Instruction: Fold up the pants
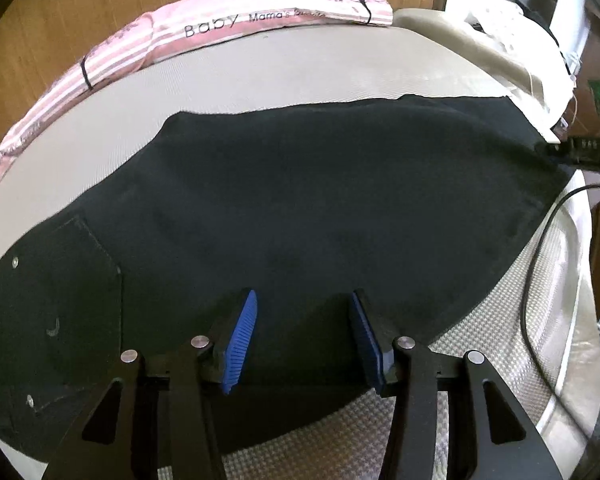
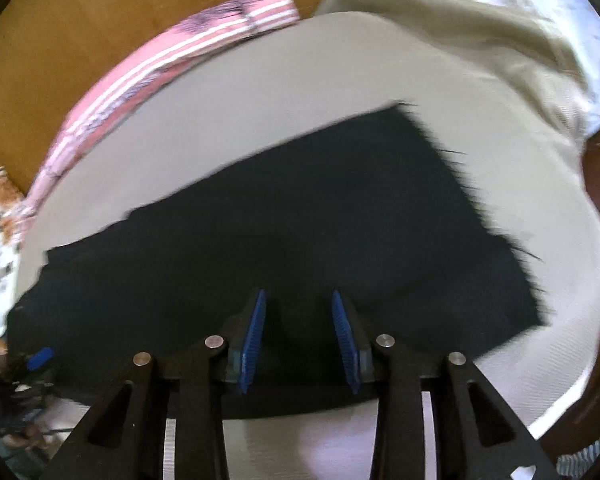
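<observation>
While the black denim pants (image 1: 300, 208) lie spread flat on the beige ribbed mattress (image 1: 260, 76), I hold my left tool (image 1: 304, 340) released above their near edge, and my right tool (image 2: 299, 340) likewise spread wide over the frayed-hem end.

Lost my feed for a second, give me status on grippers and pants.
Left gripper open, right gripper open, both over cloth. Black denim pants flat on grey mat, unfolded. Black cable beside hem.
</observation>
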A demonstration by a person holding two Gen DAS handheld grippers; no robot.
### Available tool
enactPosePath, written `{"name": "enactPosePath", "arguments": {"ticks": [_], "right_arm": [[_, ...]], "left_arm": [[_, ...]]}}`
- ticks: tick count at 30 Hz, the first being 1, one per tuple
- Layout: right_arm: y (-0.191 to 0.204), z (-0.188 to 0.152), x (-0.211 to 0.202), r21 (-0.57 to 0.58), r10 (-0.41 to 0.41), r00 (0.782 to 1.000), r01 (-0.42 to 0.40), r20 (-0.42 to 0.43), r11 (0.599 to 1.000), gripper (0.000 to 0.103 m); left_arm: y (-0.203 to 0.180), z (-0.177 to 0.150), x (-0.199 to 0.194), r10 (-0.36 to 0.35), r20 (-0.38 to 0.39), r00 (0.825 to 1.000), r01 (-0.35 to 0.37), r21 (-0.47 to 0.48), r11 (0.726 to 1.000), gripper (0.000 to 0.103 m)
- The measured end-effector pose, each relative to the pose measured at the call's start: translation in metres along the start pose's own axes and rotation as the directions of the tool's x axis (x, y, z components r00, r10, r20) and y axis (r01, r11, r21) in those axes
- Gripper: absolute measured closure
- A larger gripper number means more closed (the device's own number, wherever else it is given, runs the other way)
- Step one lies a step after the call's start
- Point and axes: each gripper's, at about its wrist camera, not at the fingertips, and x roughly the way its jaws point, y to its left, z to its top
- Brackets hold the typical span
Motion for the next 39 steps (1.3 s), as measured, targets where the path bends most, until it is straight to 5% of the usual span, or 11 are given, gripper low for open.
{"name": "enactPosePath", "arguments": {"ticks": [4,7,13,21,34,39], "right_arm": [[-0.032,0.000,-0.007,0.071,-0.024,0.999,0.022,0.029,0.997,0.079],[-0.050,0.000,-0.017,0.086,-0.095,0.994,0.091,0.047,0.992,0.068],[-0.075,0.005,-0.037,0.139,-0.027,0.997,0.018,0.066,0.990,0.066],[-0.058,0.056,-0.014,0.014,0.039,0.997,-0.040,0.063,0.999,0.066],[-0.058,0.122,0.051,-0.127,0.016,1.000,-0.013,0.024,0.992,0.068],[-0.059,0.124,0.040,-0.154,0.061,0.996,-0.052,0.060,0.987,0.086]], "left_arm": [[0.000,-0.005,-0.002,0.004,-0.015,1.000,-0.004,0.011,1.000,0.052],[0.000,-0.008,-0.003,0.004,-0.020,1.000,-0.004,0.009,1.000,0.051],[0.002,-0.008,-0.010,0.022,-0.023,0.999,-0.022,0.008,1.000,0.051],[-0.034,0.031,-0.018,-0.039,0.059,0.998,0.033,0.087,0.996,0.051],[-0.080,0.064,0.028,-0.137,0.023,0.990,0.133,0.133,0.982,0.051],[-0.075,0.060,0.040,-0.117,0.000,0.993,0.116,0.110,0.987,0.051]]}}
